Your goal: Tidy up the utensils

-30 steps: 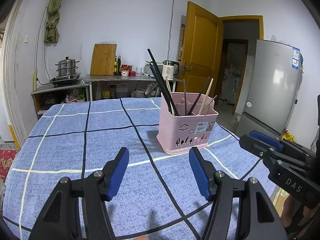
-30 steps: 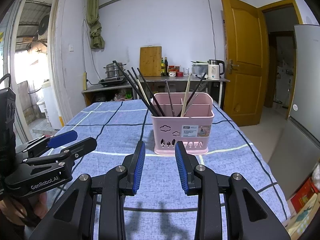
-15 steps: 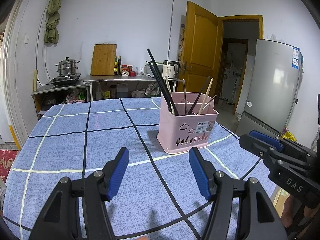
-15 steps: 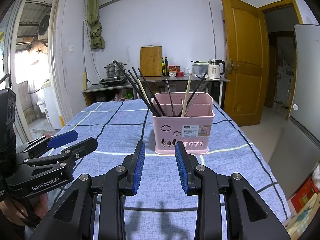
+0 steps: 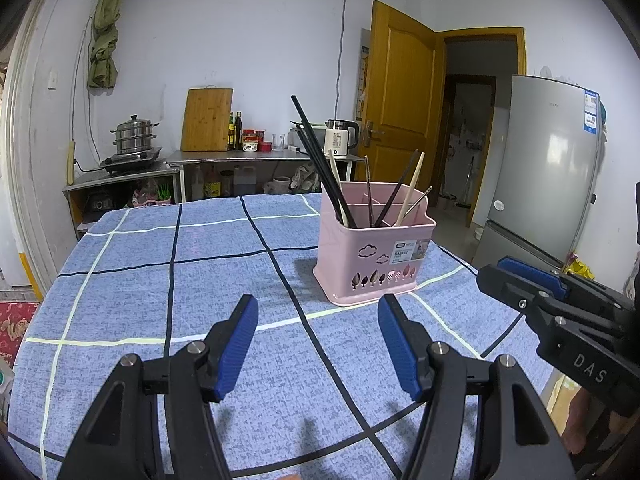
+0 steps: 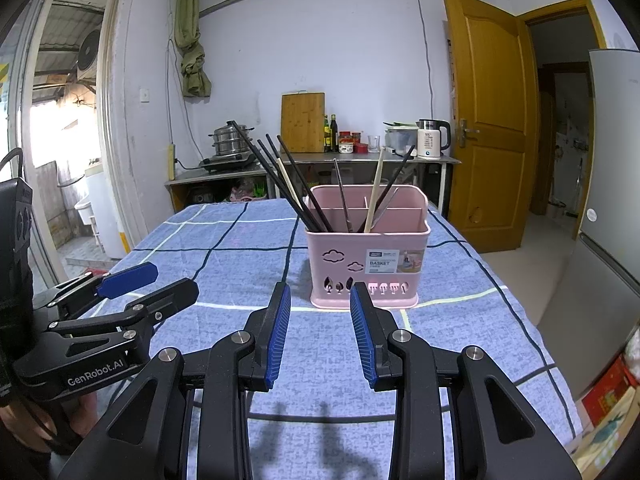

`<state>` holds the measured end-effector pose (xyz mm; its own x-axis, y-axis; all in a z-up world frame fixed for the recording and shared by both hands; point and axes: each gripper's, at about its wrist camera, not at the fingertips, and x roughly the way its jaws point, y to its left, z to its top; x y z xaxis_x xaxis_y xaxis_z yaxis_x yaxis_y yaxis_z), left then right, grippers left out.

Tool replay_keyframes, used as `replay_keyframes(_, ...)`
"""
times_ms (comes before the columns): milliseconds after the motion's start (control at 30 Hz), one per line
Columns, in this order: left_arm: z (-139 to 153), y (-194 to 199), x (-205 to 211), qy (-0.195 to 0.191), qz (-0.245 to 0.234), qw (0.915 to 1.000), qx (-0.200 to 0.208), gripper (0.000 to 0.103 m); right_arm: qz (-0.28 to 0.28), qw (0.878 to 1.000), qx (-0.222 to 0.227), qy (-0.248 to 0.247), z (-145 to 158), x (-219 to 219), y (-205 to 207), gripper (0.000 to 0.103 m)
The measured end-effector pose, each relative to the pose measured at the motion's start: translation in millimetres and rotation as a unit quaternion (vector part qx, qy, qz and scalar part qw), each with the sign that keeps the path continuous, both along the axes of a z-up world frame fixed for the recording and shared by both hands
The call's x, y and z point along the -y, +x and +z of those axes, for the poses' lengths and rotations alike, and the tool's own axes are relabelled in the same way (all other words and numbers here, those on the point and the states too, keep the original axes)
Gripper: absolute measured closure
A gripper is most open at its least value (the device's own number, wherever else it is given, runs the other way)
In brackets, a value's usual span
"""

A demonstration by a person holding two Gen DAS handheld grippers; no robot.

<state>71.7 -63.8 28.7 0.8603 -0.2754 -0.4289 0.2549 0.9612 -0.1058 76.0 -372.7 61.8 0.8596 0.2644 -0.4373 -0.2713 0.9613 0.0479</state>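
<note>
Chopsticks (image 6: 280, 184) are leaning in the pink basket (image 6: 366, 264), sitting near the table's (image 5: 160, 280) right edge; open cloth is lying before the left gripper (image 5: 316, 344) and right gripper (image 6: 318, 336), both gaping empty.

The pink basket (image 6: 366, 260) looks like smooth, slightly glossy plastic with a paper label, and it stands on a woven blue tablecloth (image 6: 224, 256) of rough, matt cloth. In the basket, the black chopsticks (image 6: 280, 184) look matt beside pale wooden ones (image 6: 375, 192). Behind the basket, a wooden cutting board (image 6: 303, 122) leans near a shiny metal steamer pot (image 6: 231, 140).
</note>
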Motion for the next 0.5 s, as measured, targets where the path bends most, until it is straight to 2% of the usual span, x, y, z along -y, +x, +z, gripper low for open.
replay_keyframes(500,-1.5,0.1,1.1,0.004,-0.002,1.0,-0.005,0.038,0.001,1.0,0.0,-0.001,-0.1,0.1,-1.5,0.071)
